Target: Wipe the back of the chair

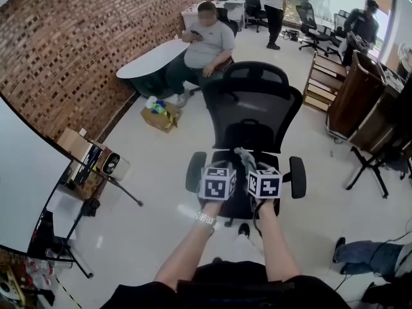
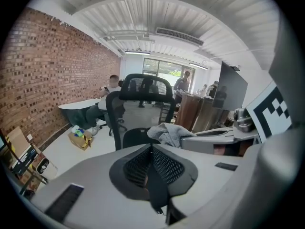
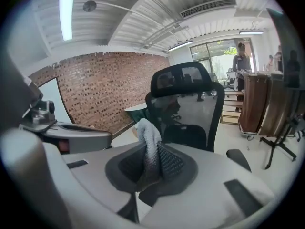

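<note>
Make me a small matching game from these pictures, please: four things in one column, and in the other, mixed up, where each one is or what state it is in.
Things:
1. cloth
2. left tongs
3. chair
4. cardboard box

Place or state:
A. down low beside the brick wall
B. shut, with nothing between them
C. pinched in the right tongs
D. black, with a mesh back, standing just ahead of both tongs

Pairs: 1-C, 2-B, 3-D, 4-A
</note>
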The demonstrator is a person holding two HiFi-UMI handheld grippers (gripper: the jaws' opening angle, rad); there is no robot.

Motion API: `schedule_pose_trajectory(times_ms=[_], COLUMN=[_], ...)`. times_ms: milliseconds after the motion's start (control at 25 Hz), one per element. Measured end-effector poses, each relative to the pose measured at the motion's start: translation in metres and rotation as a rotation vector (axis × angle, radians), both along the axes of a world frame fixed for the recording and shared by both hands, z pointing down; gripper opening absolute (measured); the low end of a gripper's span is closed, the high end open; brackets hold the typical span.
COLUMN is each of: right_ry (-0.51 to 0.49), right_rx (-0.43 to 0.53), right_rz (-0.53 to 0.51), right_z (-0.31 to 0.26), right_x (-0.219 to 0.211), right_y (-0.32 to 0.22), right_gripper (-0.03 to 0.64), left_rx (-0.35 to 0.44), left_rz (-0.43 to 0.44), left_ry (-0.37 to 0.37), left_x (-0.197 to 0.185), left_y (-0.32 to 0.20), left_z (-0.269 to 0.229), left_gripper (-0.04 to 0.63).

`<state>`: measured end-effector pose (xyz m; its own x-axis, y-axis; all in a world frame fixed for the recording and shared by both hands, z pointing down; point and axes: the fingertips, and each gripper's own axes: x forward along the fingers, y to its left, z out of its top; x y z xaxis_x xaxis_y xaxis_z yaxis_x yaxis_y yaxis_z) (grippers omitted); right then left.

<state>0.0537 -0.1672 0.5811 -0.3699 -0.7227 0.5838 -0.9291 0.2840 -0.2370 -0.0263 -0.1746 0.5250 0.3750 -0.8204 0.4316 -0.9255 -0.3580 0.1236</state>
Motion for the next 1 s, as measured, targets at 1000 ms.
schedule_pose_trajectory(times_ms=[1000], right_ry=[0.016], right_rx=[0.071], right_rz=[0.001], right_z=[-0.060], right_x=[-0.019], right_y=[0.141], right_gripper=[0.046], left_rx=[0.050], left_rz=[0.010], left_ry=[0.026], left_x=[-0.011], left_y=[0.130], left_z=[-0.044], left_gripper=[0.015])
